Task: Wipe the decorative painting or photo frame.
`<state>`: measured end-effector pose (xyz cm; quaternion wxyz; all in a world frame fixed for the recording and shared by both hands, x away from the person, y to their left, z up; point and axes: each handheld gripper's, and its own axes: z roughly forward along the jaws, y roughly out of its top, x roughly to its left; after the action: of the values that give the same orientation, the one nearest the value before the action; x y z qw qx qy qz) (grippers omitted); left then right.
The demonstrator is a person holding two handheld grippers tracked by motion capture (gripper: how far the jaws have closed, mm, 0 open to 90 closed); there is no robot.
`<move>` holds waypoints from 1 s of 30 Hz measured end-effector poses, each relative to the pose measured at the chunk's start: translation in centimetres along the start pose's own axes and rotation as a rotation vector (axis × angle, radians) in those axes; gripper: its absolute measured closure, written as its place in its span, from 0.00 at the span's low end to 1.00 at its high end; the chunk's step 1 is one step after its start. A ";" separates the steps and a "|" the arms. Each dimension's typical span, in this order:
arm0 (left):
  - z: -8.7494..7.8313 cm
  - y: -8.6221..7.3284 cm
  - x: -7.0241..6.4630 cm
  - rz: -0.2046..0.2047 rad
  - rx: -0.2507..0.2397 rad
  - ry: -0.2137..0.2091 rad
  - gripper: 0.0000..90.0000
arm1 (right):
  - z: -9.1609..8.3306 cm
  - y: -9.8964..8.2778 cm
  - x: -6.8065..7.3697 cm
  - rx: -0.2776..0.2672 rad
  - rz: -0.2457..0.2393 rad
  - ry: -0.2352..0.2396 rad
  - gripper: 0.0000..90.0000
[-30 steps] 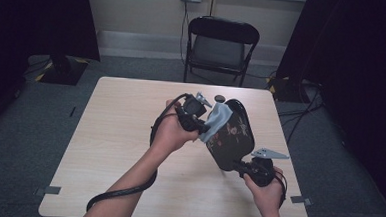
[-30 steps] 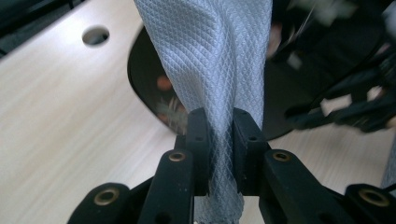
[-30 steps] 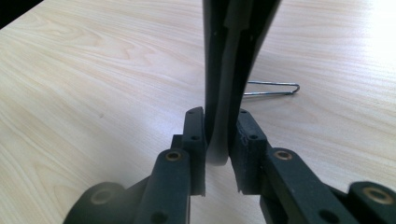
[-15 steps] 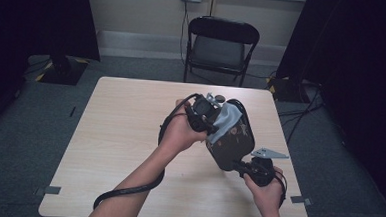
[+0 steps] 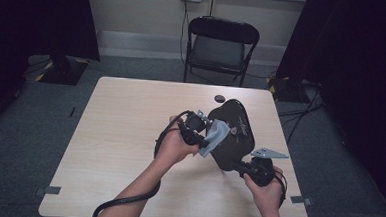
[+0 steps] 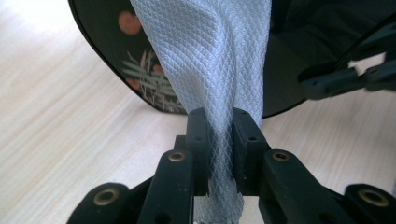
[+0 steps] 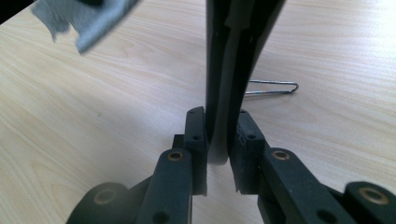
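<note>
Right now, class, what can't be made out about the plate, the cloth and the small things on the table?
- Black lacquered plate with flower pattern: left gripper view; pattern partly hidden by pale blue woven cloth.
- Plate's face: right gripper view shows it edge-on.
- Small dark round object: high view, too small to identify.
- Thin wire piece: right gripper view, partly behind plate.

The high view looks forward and down from above the person's side of the pale wooden table (image 5: 119, 134), far enough back to take in a black folding chair (image 5: 222, 45) beyond it. The left gripper view sits very close behind its own black jaws, facing a pale blue textured cloth (image 6: 210, 65) and the black lacquered plate with a floral pattern (image 6: 140, 70). The right gripper view looks along its jaws at the plate's edge (image 7: 229, 70), just above the tabletop. All three share plate (image 5: 232, 135), cloth (image 5: 214, 134) and table.
</note>
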<state>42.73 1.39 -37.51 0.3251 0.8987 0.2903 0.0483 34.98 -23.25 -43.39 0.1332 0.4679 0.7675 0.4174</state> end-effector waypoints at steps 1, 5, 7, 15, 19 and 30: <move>0.3 -0.2 0.0 -0.002 -0.002 0.001 0.88 | 0.0 0.0 0.0 -0.001 0.004 0.003 0.87; 1.7 -1.2 -0.1 -0.013 0.021 -0.008 0.88 | 0.0 0.0 0.0 0.000 0.001 0.002 0.87; 2.0 -1.5 -0.1 -0.016 0.026 -0.012 0.88 | 0.0 0.0 0.0 -0.001 0.004 0.003 0.87; 5.0 -3.9 0.1 -0.028 0.094 -0.016 0.88 | 0.0 0.0 0.0 0.001 0.003 0.003 0.87; 6.0 -4.9 0.1 -0.034 0.128 -0.014 0.88 | 0.0 0.0 0.0 0.000 0.003 0.004 0.87; 5.4 -5.6 0.3 -0.038 0.134 -0.018 0.88 | 0.0 0.0 -0.1 0.000 0.005 0.005 0.87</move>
<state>41.69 2.01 -45.25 0.2676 0.9132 0.3069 0.0145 35.04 -23.27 -43.42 0.1302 0.4688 0.7666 0.4191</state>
